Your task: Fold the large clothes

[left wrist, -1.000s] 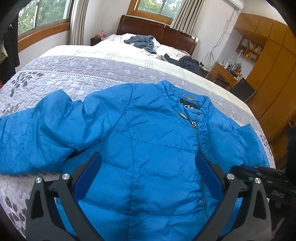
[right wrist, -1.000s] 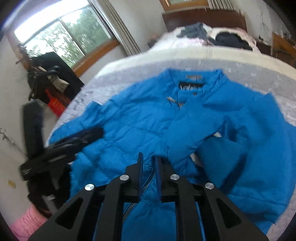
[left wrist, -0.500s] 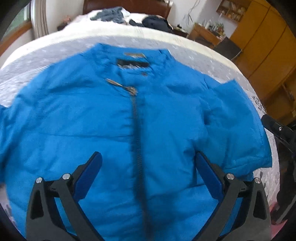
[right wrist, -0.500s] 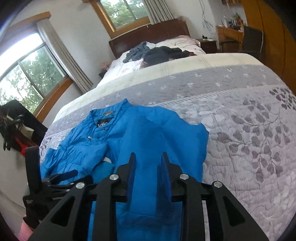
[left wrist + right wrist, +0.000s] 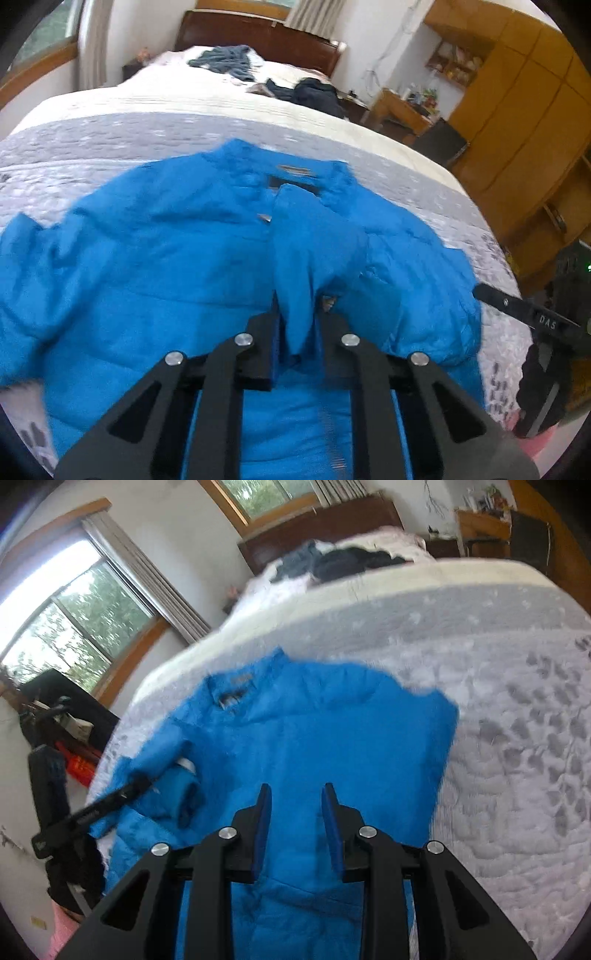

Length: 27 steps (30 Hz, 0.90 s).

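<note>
One fold at most is looking under way, and most of the work is still lying ahead. Through the left wrist camera, the blue jacket is lying front-up across the grey quilted bed, collar toward the headboard and hem toward the foot edge, nearest the camera. The left tongs are sitting narrow, pinching a raised ridge of the jacket's blue fabric close to the zip line at mid-chest; the cloth is standing up between the blue pads and running away toward the collar. On the left side of this view a sleeve is still spreading out toward the bed's side edge, unfolded. At the right edge of the view the right tongs are showing as a dark bar beside the jacket's other flank, too little of them to read their opening here.

Through the right wrist camera, the jacket is again lying flat on the bed, with one flank ending in a fairly straight edge well in from the bed's side edge, which suggests that sleeve may already be tucked in or under, though blur is making this uncertain. The right tongs are hovering partly open above the lower body of the jacket, with nothing between the pads. At lower left the left tongs are reaching in over bunched blue fabric.

Judging from this, the sleeves and the body halving are still waiting to be finished.
</note>
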Each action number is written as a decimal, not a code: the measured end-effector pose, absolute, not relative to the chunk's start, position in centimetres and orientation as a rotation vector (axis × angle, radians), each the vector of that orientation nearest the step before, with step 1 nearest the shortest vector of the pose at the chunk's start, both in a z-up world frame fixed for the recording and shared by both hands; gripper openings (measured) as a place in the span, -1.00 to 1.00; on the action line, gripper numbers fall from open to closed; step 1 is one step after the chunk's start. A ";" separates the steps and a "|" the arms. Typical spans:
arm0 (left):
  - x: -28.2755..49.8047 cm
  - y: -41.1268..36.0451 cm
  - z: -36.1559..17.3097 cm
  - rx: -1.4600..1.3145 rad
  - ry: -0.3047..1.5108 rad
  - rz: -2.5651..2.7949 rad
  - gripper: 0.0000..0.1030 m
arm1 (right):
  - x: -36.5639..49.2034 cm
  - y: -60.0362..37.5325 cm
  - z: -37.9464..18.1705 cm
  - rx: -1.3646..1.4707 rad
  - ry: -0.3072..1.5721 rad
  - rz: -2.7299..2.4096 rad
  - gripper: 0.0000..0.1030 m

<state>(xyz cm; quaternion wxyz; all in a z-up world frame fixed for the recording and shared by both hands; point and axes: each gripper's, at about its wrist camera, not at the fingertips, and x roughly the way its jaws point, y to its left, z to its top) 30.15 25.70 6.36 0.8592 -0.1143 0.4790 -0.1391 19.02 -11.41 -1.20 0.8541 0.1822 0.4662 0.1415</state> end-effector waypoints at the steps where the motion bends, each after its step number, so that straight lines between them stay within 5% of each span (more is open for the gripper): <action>1: 30.5 26.3 5.3 -0.255 1.039 -0.284 -0.73 | 19.5 -11.3 -2.2 0.381 1.009 0.272 -0.44; 5: 30.9 27.7 3.4 -0.272 1.077 -0.270 -0.49 | 20.6 -11.6 -5.6 0.416 1.078 0.264 -0.51; 10: 29.9 28.6 5.0 -0.238 1.037 -0.255 0.05 | 20.2 -11.7 -5.2 0.425 1.069 0.261 -0.50; 18: 28.1 21.0 9.0 0.017 0.925 -0.279 0.54 | 18.7 -9.6 -2.2 0.344 1.034 0.286 -0.19; 23: 30.0 16.6 5.4 0.206 0.998 -0.148 0.49 | 19.2 -9.4 -3.1 0.341 1.067 0.276 -0.18; 27: 30.3 17.5 4.9 0.221 0.965 -0.098 -0.11 | 19.4 -9.6 -3.5 0.352 1.075 0.281 -0.18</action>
